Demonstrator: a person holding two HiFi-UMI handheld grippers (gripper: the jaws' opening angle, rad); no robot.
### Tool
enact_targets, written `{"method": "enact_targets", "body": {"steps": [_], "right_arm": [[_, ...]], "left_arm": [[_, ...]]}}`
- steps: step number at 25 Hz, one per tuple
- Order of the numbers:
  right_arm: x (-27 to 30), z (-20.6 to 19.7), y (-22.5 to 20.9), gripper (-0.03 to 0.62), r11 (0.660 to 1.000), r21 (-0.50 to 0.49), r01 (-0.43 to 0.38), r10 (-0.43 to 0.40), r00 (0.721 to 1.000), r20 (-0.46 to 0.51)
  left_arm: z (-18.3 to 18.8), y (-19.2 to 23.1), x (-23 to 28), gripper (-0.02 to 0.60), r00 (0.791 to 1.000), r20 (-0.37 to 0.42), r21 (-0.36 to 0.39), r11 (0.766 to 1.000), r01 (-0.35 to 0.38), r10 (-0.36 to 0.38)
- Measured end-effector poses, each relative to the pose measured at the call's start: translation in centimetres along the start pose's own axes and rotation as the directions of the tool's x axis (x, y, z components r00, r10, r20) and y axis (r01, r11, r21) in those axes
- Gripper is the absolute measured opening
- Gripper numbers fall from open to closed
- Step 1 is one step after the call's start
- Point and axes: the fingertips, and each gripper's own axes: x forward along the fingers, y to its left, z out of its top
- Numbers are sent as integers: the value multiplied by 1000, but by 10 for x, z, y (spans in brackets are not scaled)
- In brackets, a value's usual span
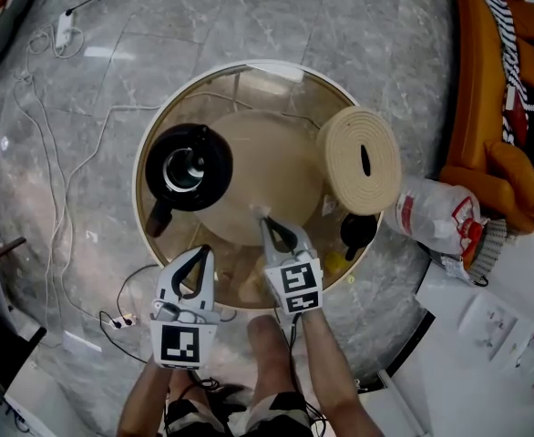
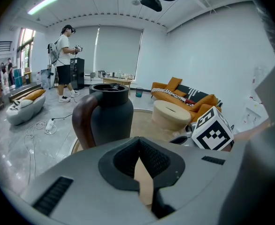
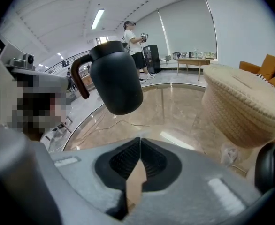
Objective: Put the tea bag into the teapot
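- Two grippers show, and neither holds anything. The left gripper (image 2: 138, 138) has its jaws closed tip to tip. The right gripper (image 3: 140, 139) has its jaws pressed together too, with nothing between them.
- The black teapot (image 1: 187, 167) stands upright on the round glass worktop (image 1: 138, 194), close to the rim on its left side. Its long axis runs straight up and its mouth is open toward the ceiling. Its brown handle (image 1: 160, 217) points toward the person.
- Right of the teapot lies a broad bare stretch of glass. It reaches to a woven basket (image 1: 363, 159) with a slotted lid, near the opposite rim.
- The right gripper's tips are in that open stretch, right of the teapot and nearer the person, apart from it.
- The left gripper hangs just on the person's side of the teapot's handle. Its tips are inside the near rim and its body crosses it.
- What looks like the tea bag (image 3: 229, 153) is a small crumpled pale packet on the glass, well right of the teapot at the basket's foot. It is too small to tell its long axis or which way it points.
- A dark round thing (image 1: 358, 230) sits at the rim, right of the teapot and on the person's side of the basket.
- Off the worktop, cables (image 1: 57, 153) trail on the floor left of the teapot. A plastic bag (image 1: 431, 215) and an orange sofa (image 1: 486, 107) lie well to its right.
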Motion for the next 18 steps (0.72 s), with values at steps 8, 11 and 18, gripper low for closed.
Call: {"method": "enact_targets", "body": {"steps": [8,11,18], "right_arm": [[-36,28,2,2,999,15,37,-38,997,60],[-57,36,6,2,998,29,59,-61,995,82],[-105,83,31,2,997,43,66,-73,980,186]], "left_arm": [[23,-4,-12,17,1000,31,12,1000,-2,1],[36,-5,-20,17,999,44,18,1000,0,0],[62,-8,-42,17,997,76,42,999,-1,-3]]}}
